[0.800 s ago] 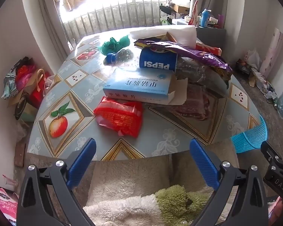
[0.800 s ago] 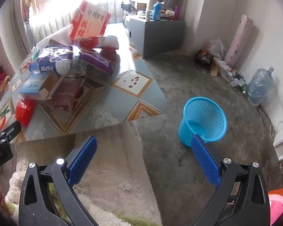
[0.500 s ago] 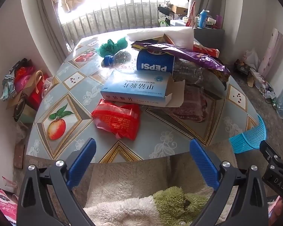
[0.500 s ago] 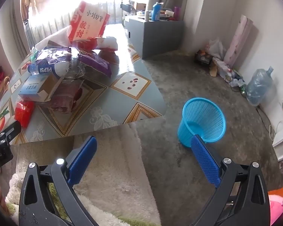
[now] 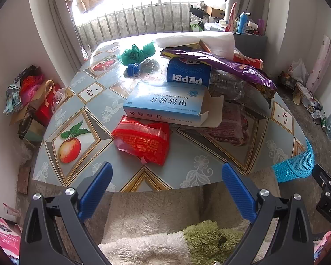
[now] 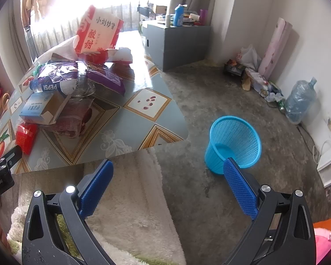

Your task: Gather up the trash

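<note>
Two claws in view, both spread wide and holding nothing: the left claw (image 5: 164,177) hangs over the near edge of the tabletop (image 5: 209,154), the right claw (image 6: 168,175) over the concrete floor (image 6: 209,92).

Trash on the patterned tabletop, counted:
- one crumpled red plastic bag (image 5: 143,139), nearest the left claw;
- one pale blue cardboard box (image 5: 165,103) with Chinese print, flap open;
- one clear plastic bottle with a blue label (image 5: 188,72) reading "PEPSI";
- one purple foil wrapper (image 5: 227,64) draped over the bottle;
- one green plastic bag (image 5: 135,52);
- one red-and-white carton (image 6: 98,34) marked "酸甜".

One blue mesh waste basket (image 6: 234,143) stands on the floor, well apart from the tabletop.

Against the earlier frames, the trash lies unmoved; the left view has edged slightly closer.
</note>
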The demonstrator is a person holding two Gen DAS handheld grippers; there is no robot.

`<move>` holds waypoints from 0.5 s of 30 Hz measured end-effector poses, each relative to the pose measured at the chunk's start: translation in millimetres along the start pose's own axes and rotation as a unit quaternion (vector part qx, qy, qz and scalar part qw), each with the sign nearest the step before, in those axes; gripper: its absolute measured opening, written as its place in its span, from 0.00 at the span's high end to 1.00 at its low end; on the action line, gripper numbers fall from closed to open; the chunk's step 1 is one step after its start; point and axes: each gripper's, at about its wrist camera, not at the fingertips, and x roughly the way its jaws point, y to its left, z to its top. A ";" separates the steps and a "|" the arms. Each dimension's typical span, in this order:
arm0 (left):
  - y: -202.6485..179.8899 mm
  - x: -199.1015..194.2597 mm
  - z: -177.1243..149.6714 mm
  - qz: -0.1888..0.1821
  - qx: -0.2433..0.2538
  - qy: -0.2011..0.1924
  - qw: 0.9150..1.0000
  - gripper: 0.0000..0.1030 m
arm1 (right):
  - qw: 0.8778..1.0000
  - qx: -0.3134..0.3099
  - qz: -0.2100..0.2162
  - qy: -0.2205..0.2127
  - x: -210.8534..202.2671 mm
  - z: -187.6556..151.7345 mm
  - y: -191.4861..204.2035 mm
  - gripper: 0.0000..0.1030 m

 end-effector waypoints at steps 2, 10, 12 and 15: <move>0.8 -0.2 0.0 0.000 -0.001 0.000 1.000 0.06 | 1.000 -0.001 0.000 0.000 -0.7 0.7 1.1 0.08; 1.7 -0.2 -0.4 0.000 -0.002 0.000 1.000 0.06 | 1.000 -0.004 0.002 -0.002 -2.7 0.4 4.6 0.08; 2.6 -0.5 -1.2 0.000 -0.004 0.000 1.000 0.06 | 1.000 -0.005 0.003 -0.002 -3.3 0.8 5.3 0.08; 3.0 -0.5 -1.7 0.000 -0.004 0.000 1.000 0.06 | 1.000 -0.006 0.004 -0.003 -3.6 1.9 7.1 0.08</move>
